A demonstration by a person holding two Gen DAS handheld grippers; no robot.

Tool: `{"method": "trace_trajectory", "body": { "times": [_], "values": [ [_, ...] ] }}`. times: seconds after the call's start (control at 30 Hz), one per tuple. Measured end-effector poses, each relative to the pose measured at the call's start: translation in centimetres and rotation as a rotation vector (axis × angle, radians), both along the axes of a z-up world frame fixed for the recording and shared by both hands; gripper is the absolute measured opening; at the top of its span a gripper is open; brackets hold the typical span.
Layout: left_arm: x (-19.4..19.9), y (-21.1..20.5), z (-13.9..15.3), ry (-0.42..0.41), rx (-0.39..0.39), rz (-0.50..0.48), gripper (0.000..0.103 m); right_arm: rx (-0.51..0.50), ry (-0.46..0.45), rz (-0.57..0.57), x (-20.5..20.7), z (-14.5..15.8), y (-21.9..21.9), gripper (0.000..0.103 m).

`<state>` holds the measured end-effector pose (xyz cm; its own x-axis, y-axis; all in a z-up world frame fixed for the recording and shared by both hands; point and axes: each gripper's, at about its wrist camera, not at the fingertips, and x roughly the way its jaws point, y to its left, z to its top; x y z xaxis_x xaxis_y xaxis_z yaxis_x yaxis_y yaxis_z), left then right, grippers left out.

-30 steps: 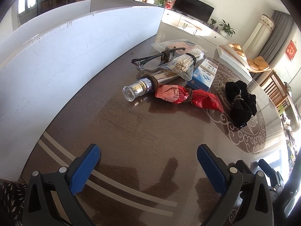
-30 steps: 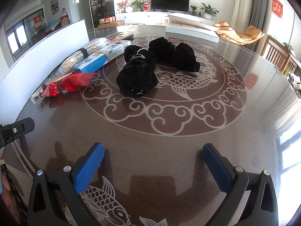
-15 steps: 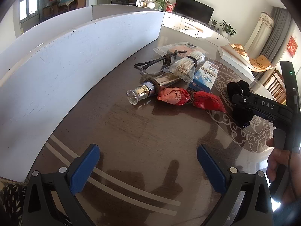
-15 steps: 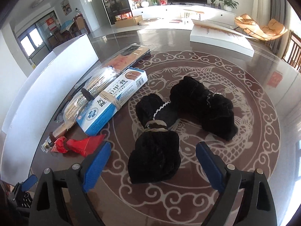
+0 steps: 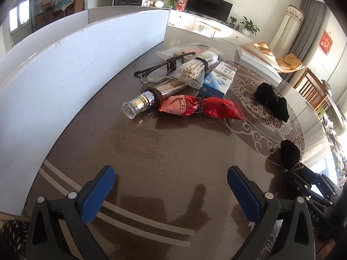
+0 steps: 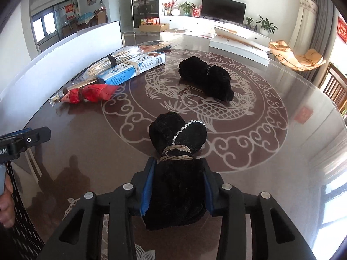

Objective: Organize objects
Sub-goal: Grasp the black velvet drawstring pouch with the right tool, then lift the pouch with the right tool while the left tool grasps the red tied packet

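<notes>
Through the left wrist camera I see my left gripper [image 5: 171,191] hanging released over the dark worktop [image 5: 151,151], its blue pads [image 5: 97,192] wide apart with nothing between them. Ahead of it lies a cluster beside the white partition board [image 5: 65,69]: a shiny bottle [image 5: 147,100] tied with a brown band, a red packet [image 5: 199,107] knotted in the middle just in front of it, a clear bag of sticks [image 5: 193,70], a blue and white box [image 5: 219,80] touching that bag, and a black cord [image 5: 160,67] tied with twine. Further right one black velvet bundle [image 5: 272,101] rests on the white dragon pattern, and at the right edge a second black bundle [image 5: 290,153] sits in front of my other gripper's black frame. Through the right wrist camera, my right gripper [image 6: 177,185] is closing on that nearer black bundle [image 6: 177,149]: the blue pads [image 6: 147,186] press against its lower half on both sides, below the tan string wound round its waist, while its two rounded lobes with a bead trim stick out forward over the worktop [image 6: 260,151]. The other black bundle [image 6: 206,80] lies well apart, on the fish pattern. The red packet [image 6: 93,93] and blue box [image 6: 132,68] lie to the left.
</notes>
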<state>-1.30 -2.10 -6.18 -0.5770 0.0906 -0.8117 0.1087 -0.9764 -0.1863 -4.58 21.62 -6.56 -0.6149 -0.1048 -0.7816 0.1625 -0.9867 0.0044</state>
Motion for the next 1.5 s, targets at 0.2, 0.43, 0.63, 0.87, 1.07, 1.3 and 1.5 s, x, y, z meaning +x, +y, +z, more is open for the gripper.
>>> {"method": "trace_trajectory", "body": {
  "times": [0.2, 0.43, 0.63, 0.87, 1.07, 1.3, 1.5],
  "values": [
    [-3.4, 1.8, 1.3, 0.042, -0.092, -0.105, 0.103, -0.087, 0.044, -0.082, 1.2, 0.1, 1.9, 0.097],
    [-8.5, 6.2, 1.3, 0.064, -0.276, -0.307, 0.103, -0.029, 0.041, -0.101, 1.6, -0.2, 1.1, 0.097],
    [-6.8, 7.1, 0.9, 0.005, -0.207, -0.505, 0.103, -0.07, 0.049, -0.121, 1.7, -0.1, 1.9, 0.097],
    [-3.3, 3.8, 1.7, 0.022, -0.068, -0.476, 0.103, -0.068, 0.05, -0.124, 1.7, -0.1, 1.8, 0.097],
    [-6.1, 5.3, 2.1, 0.084, -0.141, -0.456, 0.103, -0.063, 0.049, -0.126, 1.7, -0.2, 1.9, 0.097],
    [-6.1, 7.6, 0.7, -0.018, -0.099, -0.623, 0.103, -0.07, 0.047, -0.13, 1.8, -0.2, 2.0, 0.097],
    [-5.7, 6.7, 0.6, -0.014, -0.166, -0.528, 0.103, -0.072, 0.045, -0.129, 1.7, -0.2, 1.9, 0.097]
  ]
}}
